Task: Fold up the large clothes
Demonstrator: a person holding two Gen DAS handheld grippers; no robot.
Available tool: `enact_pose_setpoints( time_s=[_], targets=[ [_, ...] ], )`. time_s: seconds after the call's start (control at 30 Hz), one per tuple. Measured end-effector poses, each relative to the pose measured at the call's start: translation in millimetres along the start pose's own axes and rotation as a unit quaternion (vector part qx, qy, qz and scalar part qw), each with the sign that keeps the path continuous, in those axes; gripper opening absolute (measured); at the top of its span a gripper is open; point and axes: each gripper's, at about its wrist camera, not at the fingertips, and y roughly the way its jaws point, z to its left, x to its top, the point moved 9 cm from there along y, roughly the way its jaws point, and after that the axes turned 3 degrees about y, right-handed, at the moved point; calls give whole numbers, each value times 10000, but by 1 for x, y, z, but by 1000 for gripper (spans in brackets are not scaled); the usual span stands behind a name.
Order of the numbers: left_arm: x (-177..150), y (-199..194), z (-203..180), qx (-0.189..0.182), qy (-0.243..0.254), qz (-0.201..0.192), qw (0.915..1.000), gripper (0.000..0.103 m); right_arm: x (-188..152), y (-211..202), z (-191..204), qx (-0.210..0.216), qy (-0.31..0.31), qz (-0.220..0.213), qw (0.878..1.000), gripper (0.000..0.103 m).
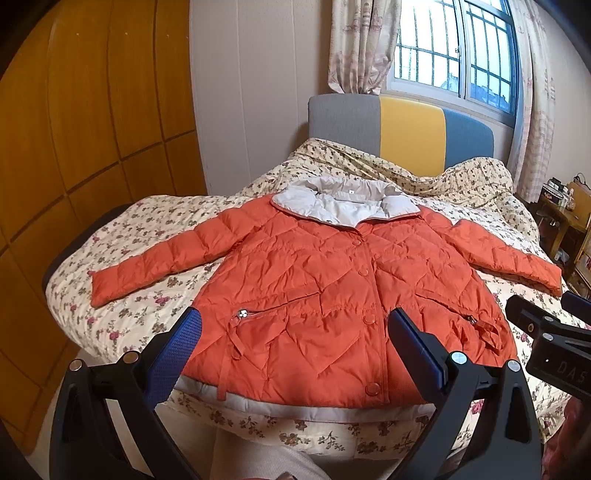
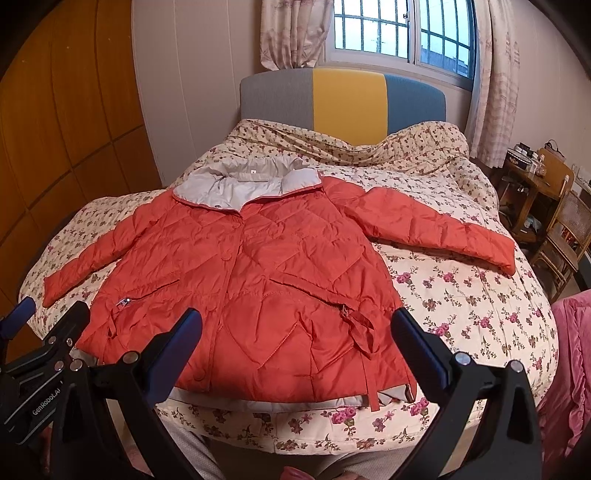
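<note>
Both tools hang just off the foot of the bed, nearest the cameras: the left tool (image 1: pixel 295 343) has its blue-padded fingers spread wide with nothing between them, and the right tool (image 2: pixel 295 343) is spread just as wide and also holds nothing. Beyond them an orange quilted jacket (image 1: pixel 314 288) lies face up and buttoned on the bed (image 1: pixel 122 236), flat on a cream flowered quilt, its hem at the near edge and its grey collar (image 1: pixel 343 203) turned open toward the headboard (image 1: pixel 406 129), which is grey, yellow and blue. Each sleeve stretches out to its own side, the cuffs resting on the quilt well apart from the body. Neither tool touches the jacket. From the left wrist view the right tool shows at the right edge, beside the hem. A wooden wardrobe (image 1: pixel 74 129) stands to the left, and a barred window (image 2: pixel 402 29) with curtains sits above the headboard.
</note>
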Motion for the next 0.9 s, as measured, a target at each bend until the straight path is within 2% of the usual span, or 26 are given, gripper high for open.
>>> enact_pose_setpoints(
  time_s=[0.9],
  targets=[
    [-6,8,-5,-138,39,161,9998,100,-5,11,-2,-19,38,196,9998,101]
  ],
)
